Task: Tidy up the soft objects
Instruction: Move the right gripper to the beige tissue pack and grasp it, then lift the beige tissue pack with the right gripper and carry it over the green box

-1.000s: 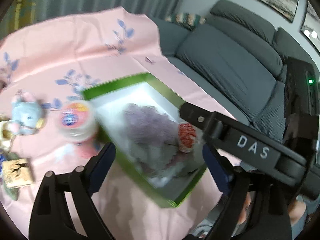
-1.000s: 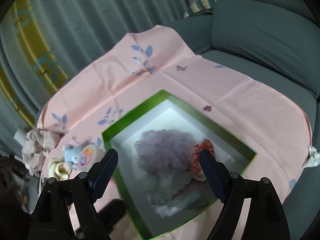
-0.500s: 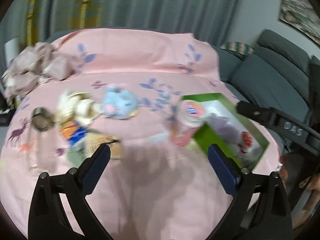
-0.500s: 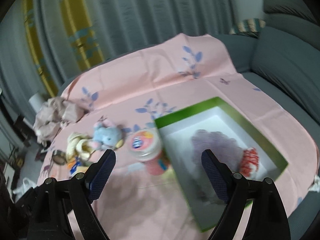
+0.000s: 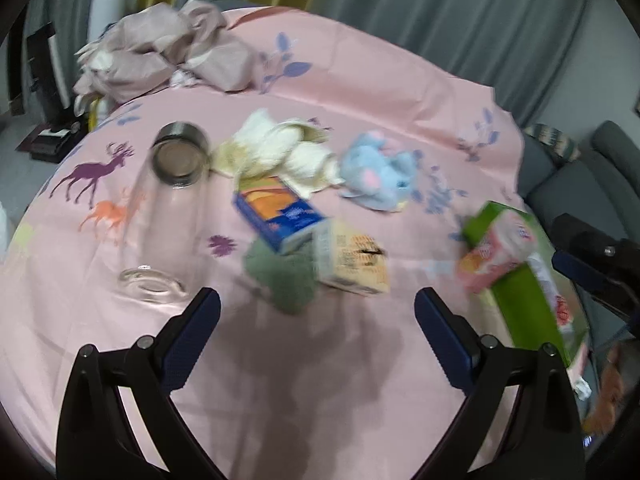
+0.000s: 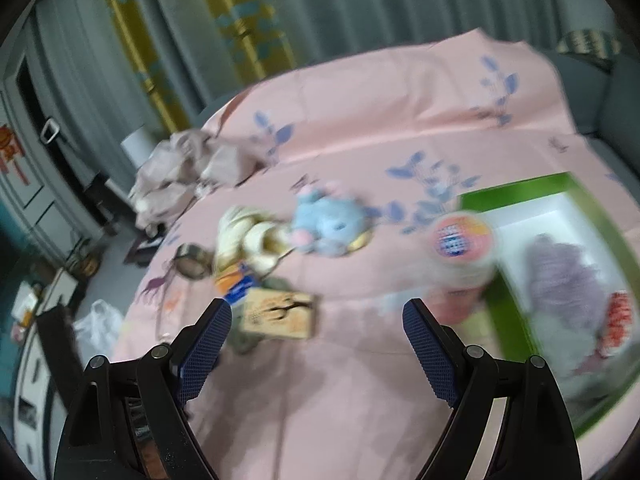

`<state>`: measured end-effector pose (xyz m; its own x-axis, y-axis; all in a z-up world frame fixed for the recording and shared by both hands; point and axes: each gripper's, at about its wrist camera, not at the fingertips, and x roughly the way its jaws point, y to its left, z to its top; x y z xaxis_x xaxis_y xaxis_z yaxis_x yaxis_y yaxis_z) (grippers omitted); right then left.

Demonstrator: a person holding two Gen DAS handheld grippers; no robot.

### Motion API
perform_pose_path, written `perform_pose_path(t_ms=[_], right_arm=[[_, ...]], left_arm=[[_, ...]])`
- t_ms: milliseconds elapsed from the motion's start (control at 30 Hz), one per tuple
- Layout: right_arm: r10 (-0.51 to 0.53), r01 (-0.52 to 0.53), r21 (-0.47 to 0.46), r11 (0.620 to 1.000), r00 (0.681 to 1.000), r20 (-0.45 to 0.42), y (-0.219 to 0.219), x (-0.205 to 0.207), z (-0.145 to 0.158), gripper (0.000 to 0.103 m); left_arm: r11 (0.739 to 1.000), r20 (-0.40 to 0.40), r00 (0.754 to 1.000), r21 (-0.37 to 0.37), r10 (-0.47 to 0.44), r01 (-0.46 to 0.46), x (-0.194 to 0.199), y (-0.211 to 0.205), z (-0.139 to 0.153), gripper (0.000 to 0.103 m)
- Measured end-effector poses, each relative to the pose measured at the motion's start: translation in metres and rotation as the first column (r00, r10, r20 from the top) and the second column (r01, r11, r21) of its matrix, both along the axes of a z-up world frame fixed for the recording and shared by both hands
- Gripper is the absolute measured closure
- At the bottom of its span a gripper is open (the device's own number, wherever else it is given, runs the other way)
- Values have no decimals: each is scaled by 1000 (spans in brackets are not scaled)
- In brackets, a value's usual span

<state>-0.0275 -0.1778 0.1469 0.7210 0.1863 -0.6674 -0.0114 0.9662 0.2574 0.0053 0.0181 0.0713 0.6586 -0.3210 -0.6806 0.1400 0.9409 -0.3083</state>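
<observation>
On the pink cloth lie a blue plush toy [image 5: 378, 172] [image 6: 332, 220], a cream plush [image 5: 280, 152] [image 6: 248, 236] and a grey-green soft lump [image 5: 280, 276]. A green box [image 5: 520, 292] [image 6: 512, 320] at the right holds a purple bath pouf [image 6: 560, 276] and a red-and-white soft item [image 6: 618, 320]. My left gripper [image 5: 318, 320] hangs open just short of the grey-green lump, nothing between its fingers. My right gripper [image 6: 316, 332] is open too, over bare cloth between the beige carton [image 6: 280, 314] and the green box.
A glass bottle with a metal cap [image 5: 178, 154] lies at the left. A blue carton [image 5: 280, 212], a beige carton [image 5: 352, 258] and a pink tub [image 5: 496, 248] [image 6: 462, 240] stand among the toys. Crumpled cloth [image 5: 168, 48] sits at the far edge; a grey sofa [image 5: 580, 176] is at the right.
Both grippers have swung left, away from the green box, toward the scattered toys and cartons. The box has slid to the right edge of both views. Both stay open and empty.
</observation>
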Motion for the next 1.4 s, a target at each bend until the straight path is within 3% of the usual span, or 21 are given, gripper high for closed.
perform_pose_path(t_ms=[100, 200, 333, 633, 667, 733, 900, 1000, 1233, 1400], right_arm=[[47, -44, 42, 998, 996, -75, 16, 22, -14, 15], [86, -74, 85, 994, 984, -155, 30, 47, -34, 15], [120, -111, 49, 993, 959, -257, 51, 83, -62, 15], [136, -118, 73, 990, 928, -346, 53, 113, -105, 15], [139, -119, 77, 990, 927, -347, 52, 113, -106, 16], [148, -127, 84, 988, 925, -350, 50, 112, -107, 28], [176, -165, 63, 984, 920, -349, 51, 99, -103, 28], [191, -183, 59, 981, 901, -389, 48, 86, -101, 28], [150, -147, 42, 988, 892, -427, 30, 67, -97, 27], [142, -120, 82, 989, 912, -384, 16, 56, -84, 27]], left_arm=[[1000, -57, 998, -6, 13, -14, 10, 5, -13, 11], [1000, -67, 997, -6, 30, -31, 15, 9, -17, 16], [999, -103, 994, -19, 30, -32, 20, 11, -20, 22], [999, -149, 988, -24, 41, -45, 22, 15, -26, 24], [999, -147, 988, -13, 44, -46, 21, 15, -25, 25], [999, -149, 988, -4, 48, -49, 21, 15, -26, 25], [997, -197, 978, -23, 69, -75, 24, 24, -33, 28], [996, -194, 977, -11, 89, -93, 23, 27, -32, 28], [998, -214, 975, -4, 55, -57, 19, 22, -34, 28], [998, -206, 979, -67, 0, -14, 15, 15, -31, 29]])
